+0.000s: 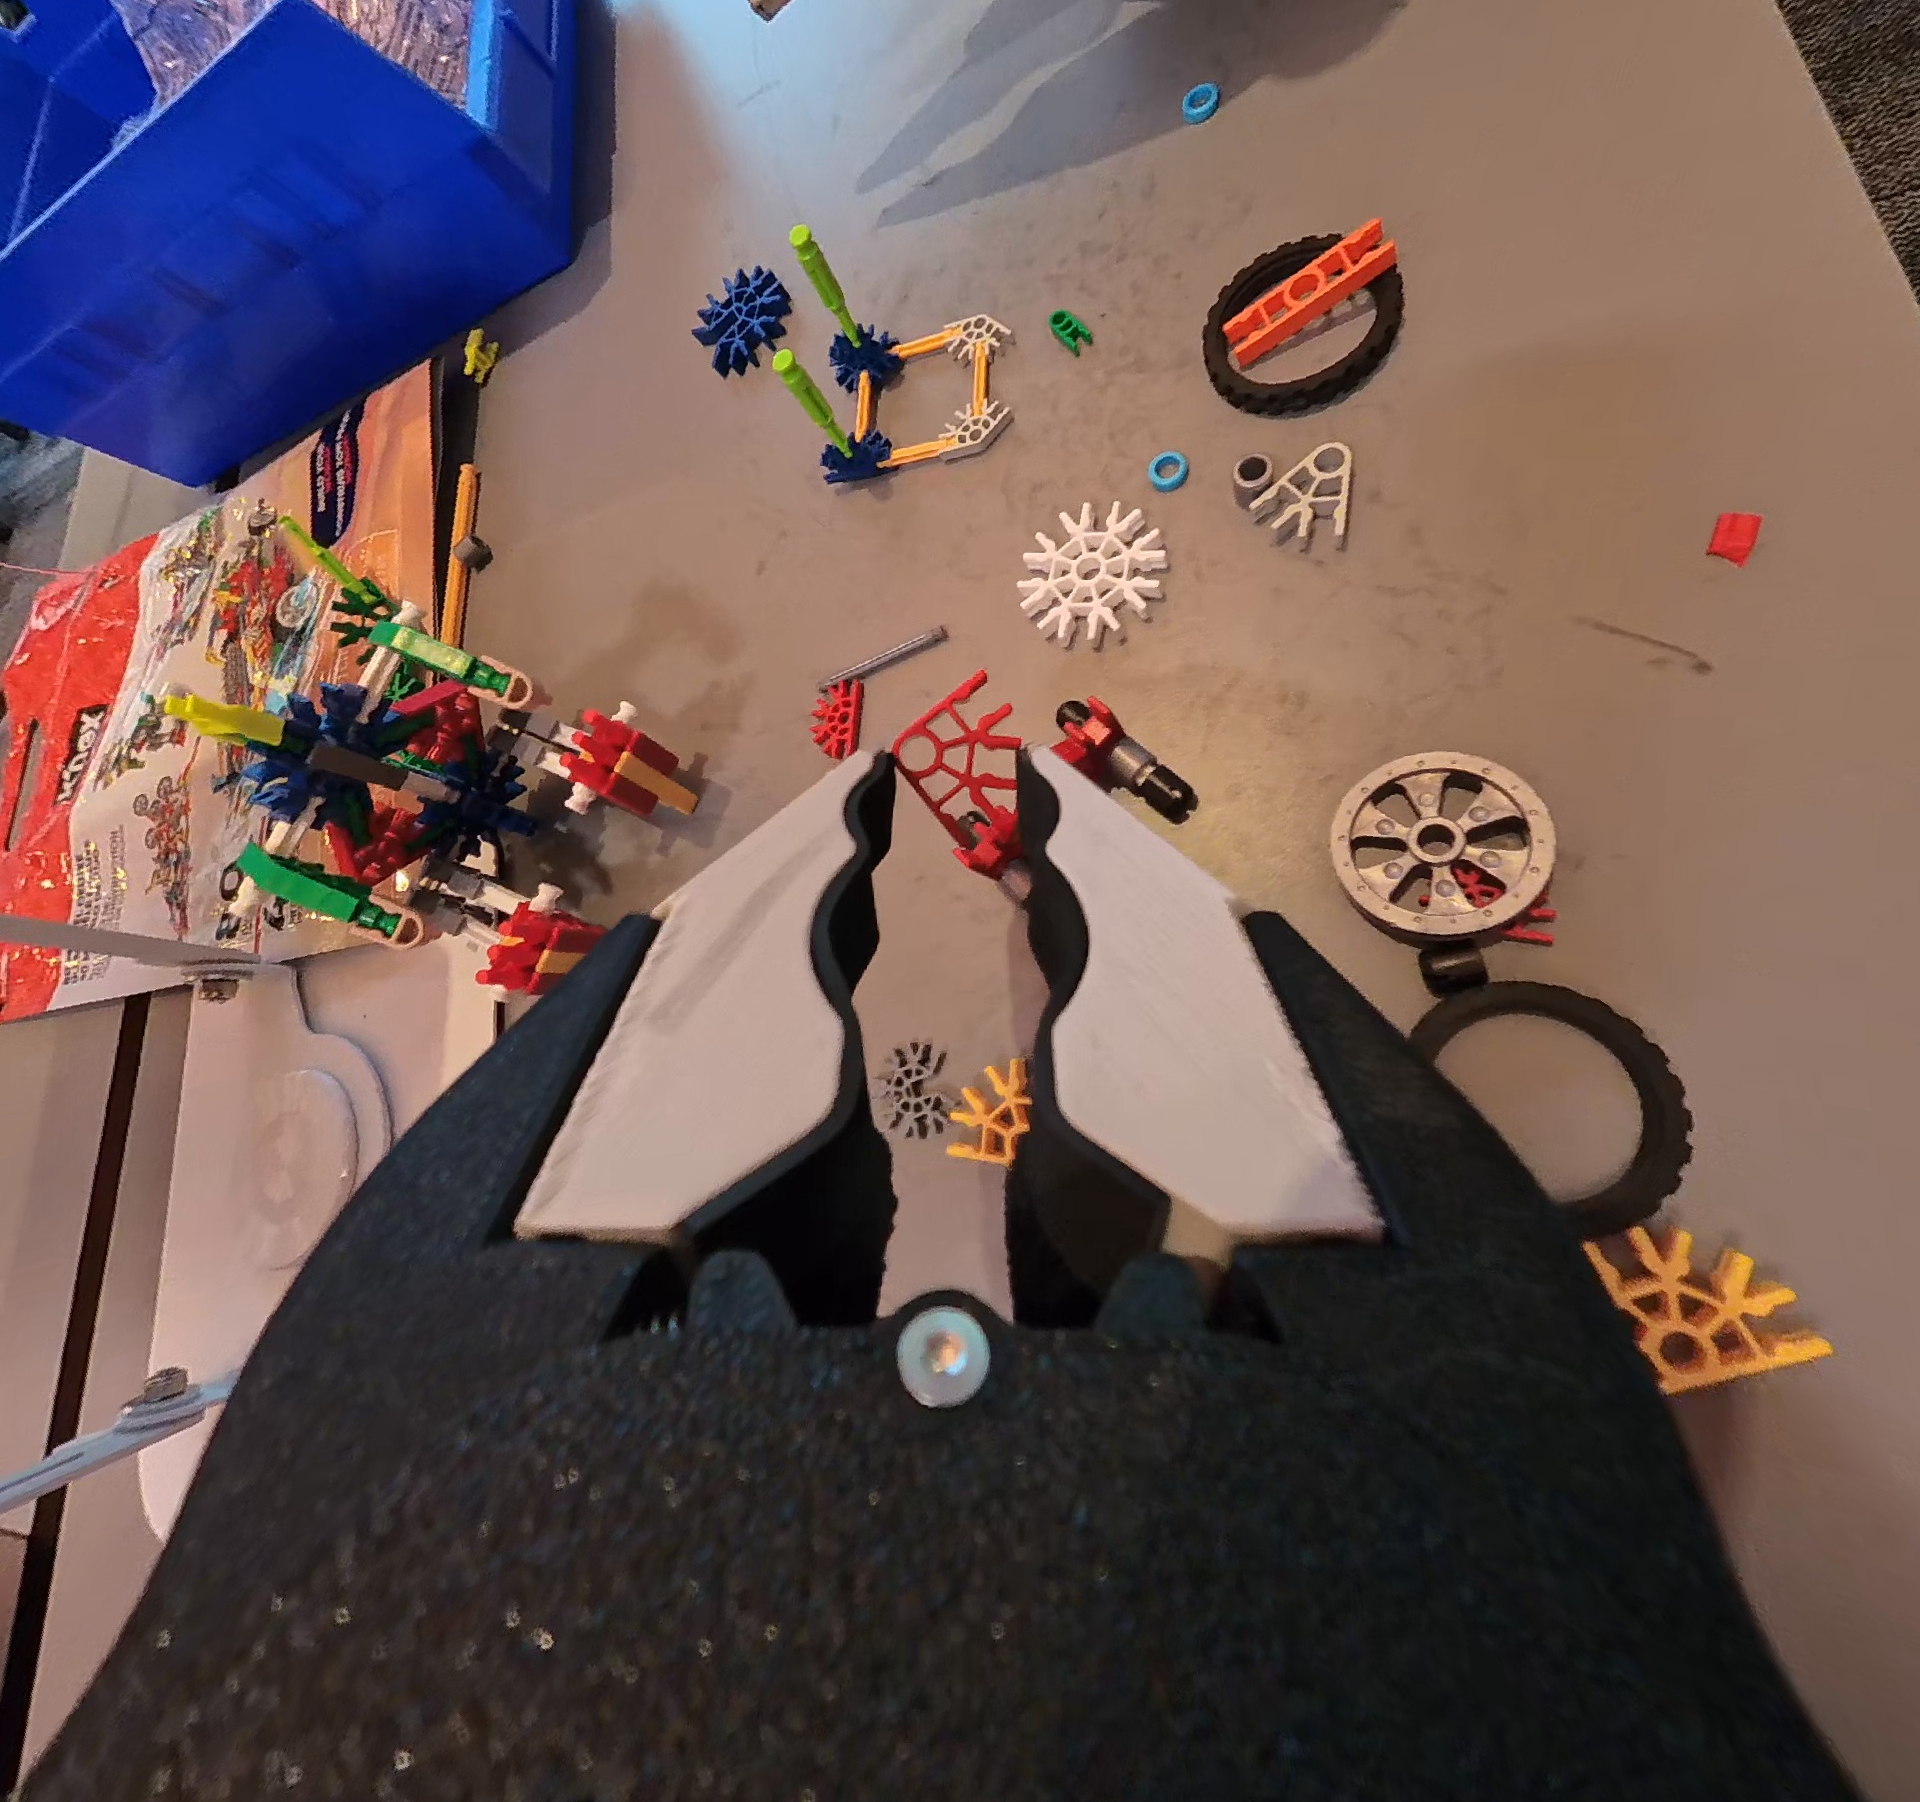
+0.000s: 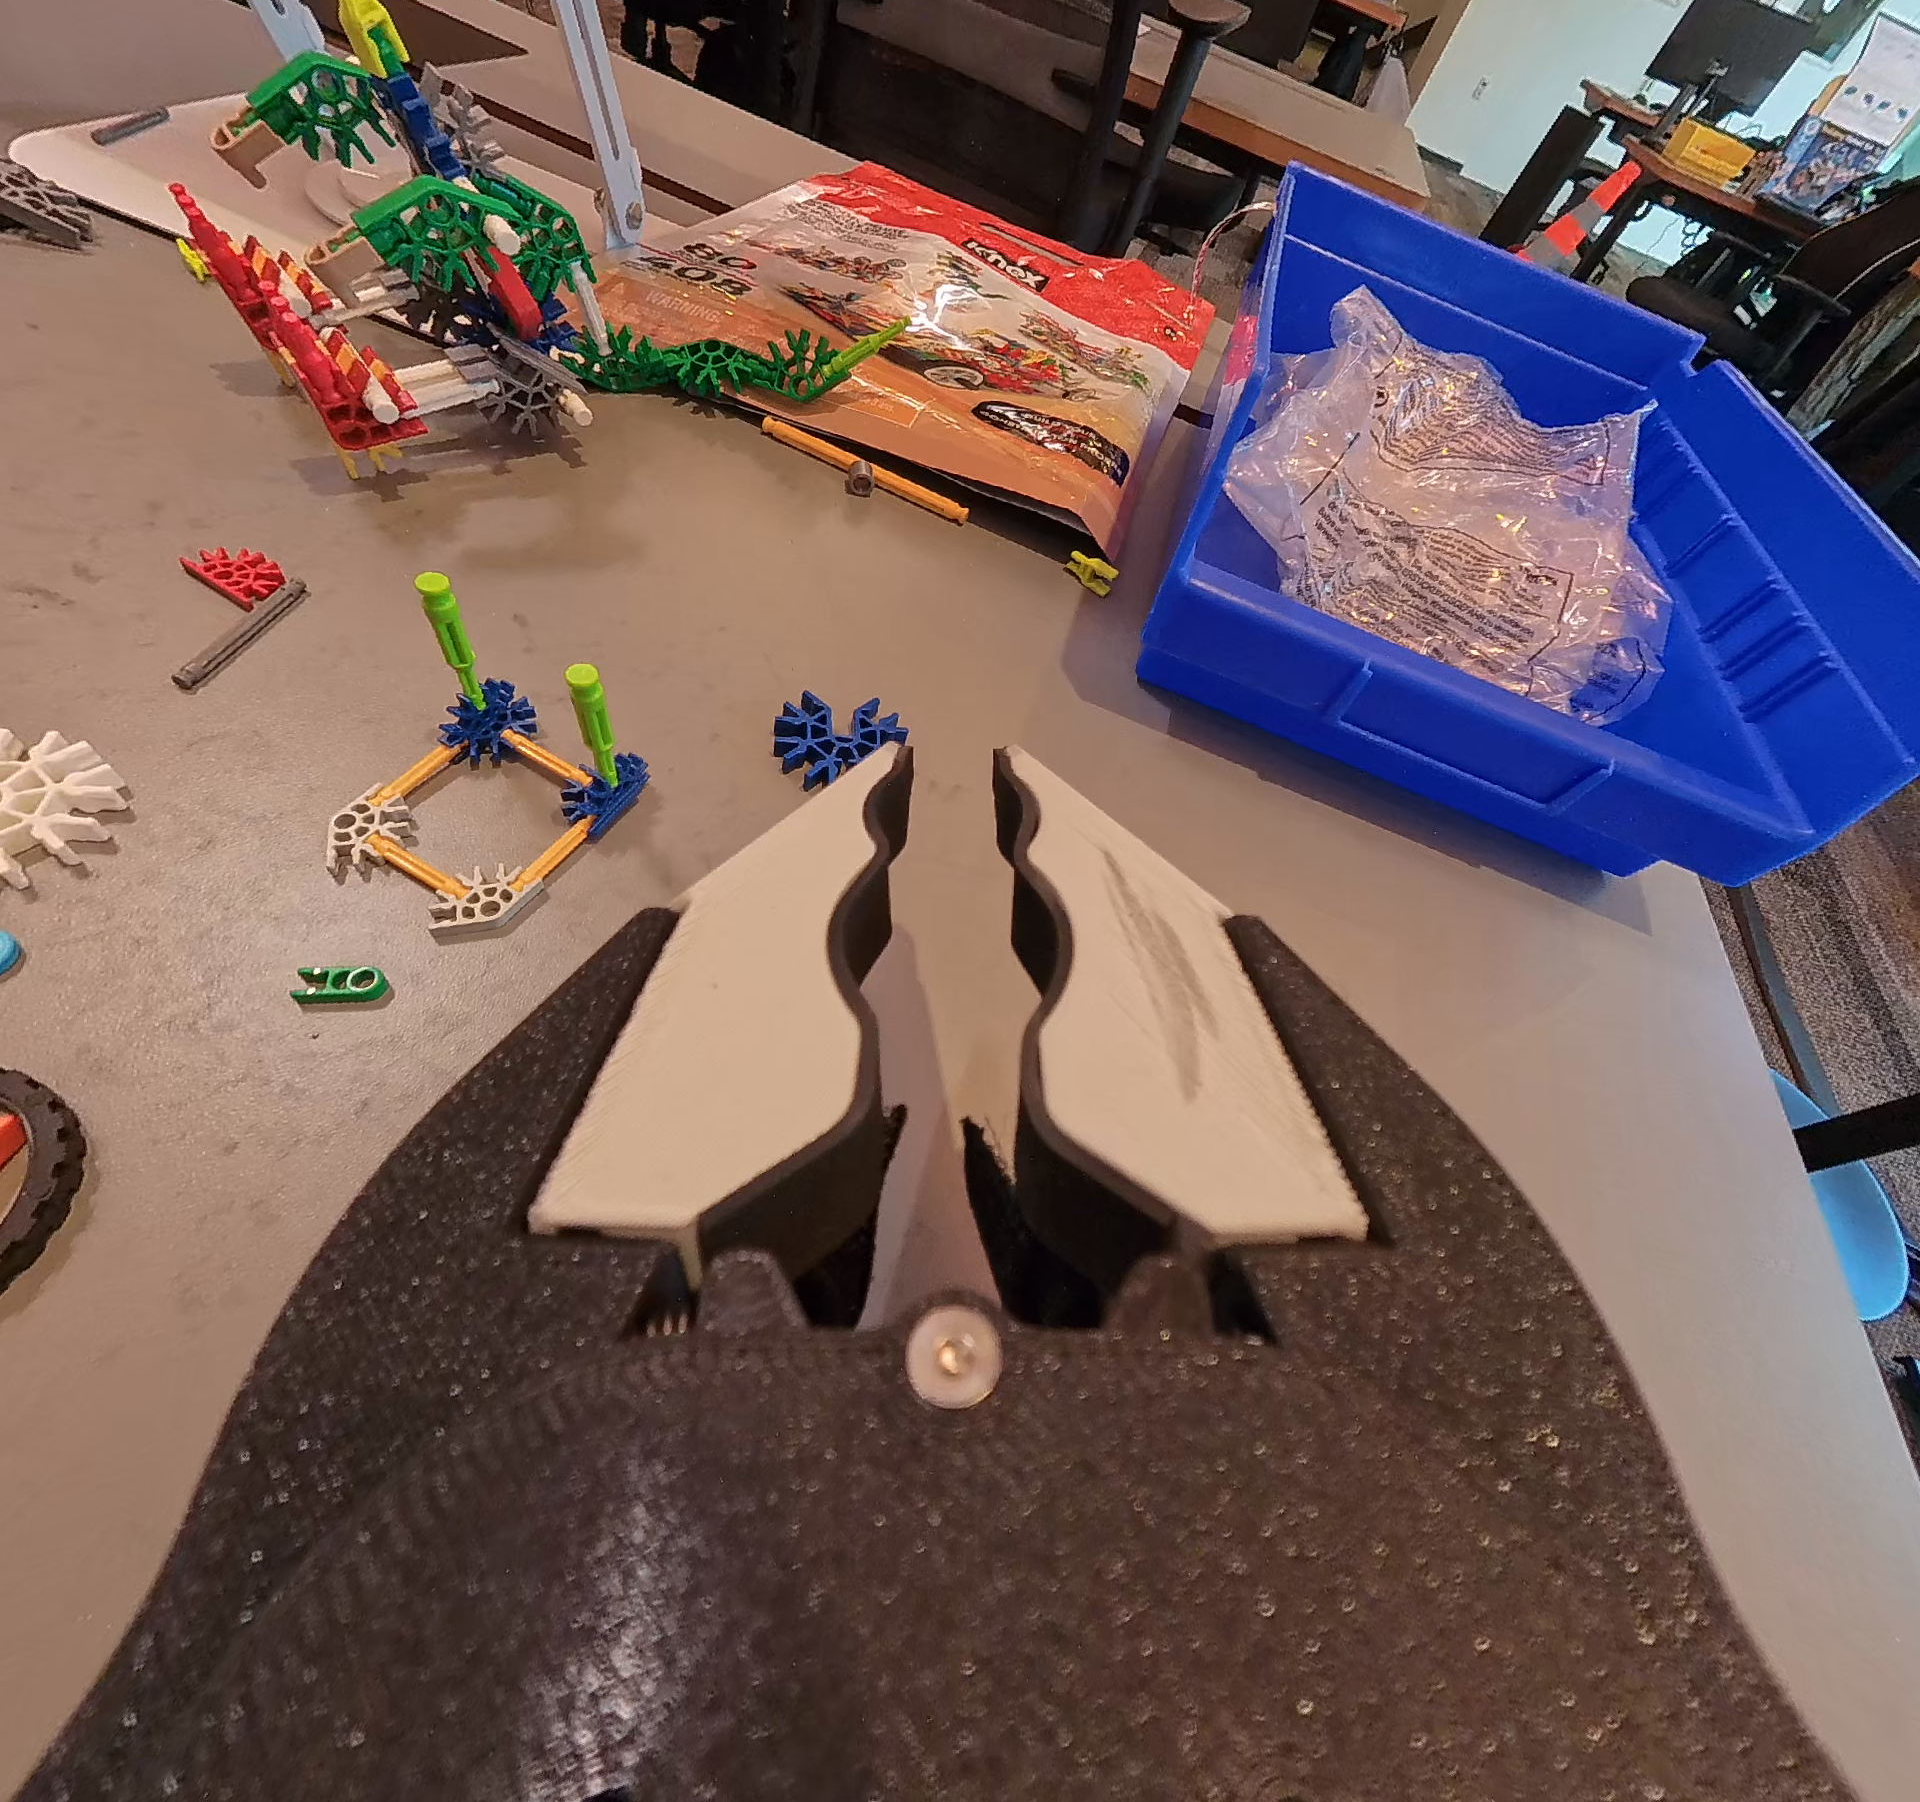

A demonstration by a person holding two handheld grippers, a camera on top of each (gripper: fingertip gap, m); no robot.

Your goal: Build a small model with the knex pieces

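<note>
Where the left gripper stands: the left gripper (image 1: 956, 765) is held low over the table, its grey fingers parted, with a red fan-shaped plastic connector (image 1: 954, 739) lying between the tips; nothing is clamped, and whether either tip touches the red piece cannot be told.
Beside that connector: a small red half-round connector (image 1: 836, 718) and a thin dark grey rod (image 1: 883, 656) are seen to the left, a red clip on a grey and black axle (image 1: 1127, 765) to the right.
Under the left fingers: a small grey connector (image 1: 912, 1087) and a yellow connector (image 1: 992, 1113) are visible on the table.
Right gripper: the right gripper (image 2: 953, 755) is held apart and empty above bare table; a dark blue snowflake connector (image 2: 836, 729) lies just beside its left tip.
Square frame: orange rods are joined by two blue and two grey connectors (image 2: 478, 807), with two lime green rods standing up from the blue ones.
Loose parts: a white snowflake connector (image 1: 1091, 573), a silver spoked wheel hub (image 1: 1442, 838) and a black rubber tyre (image 1: 1558, 1098) are spread near the left gripper.
Built model: a multicoloured assembly (image 1: 395, 776) rests partly on a red printed plastic bag (image 2: 935, 298).
Bin: a blue plastic bin (image 2: 1455, 755) holds a crumpled clear bag (image 2: 1455, 526).
Surface: a grey, scuffed table (image 1: 1351, 661) is used.
Room: desks, chairs and a dark monitor are seen behind, in an office-like space.
</note>
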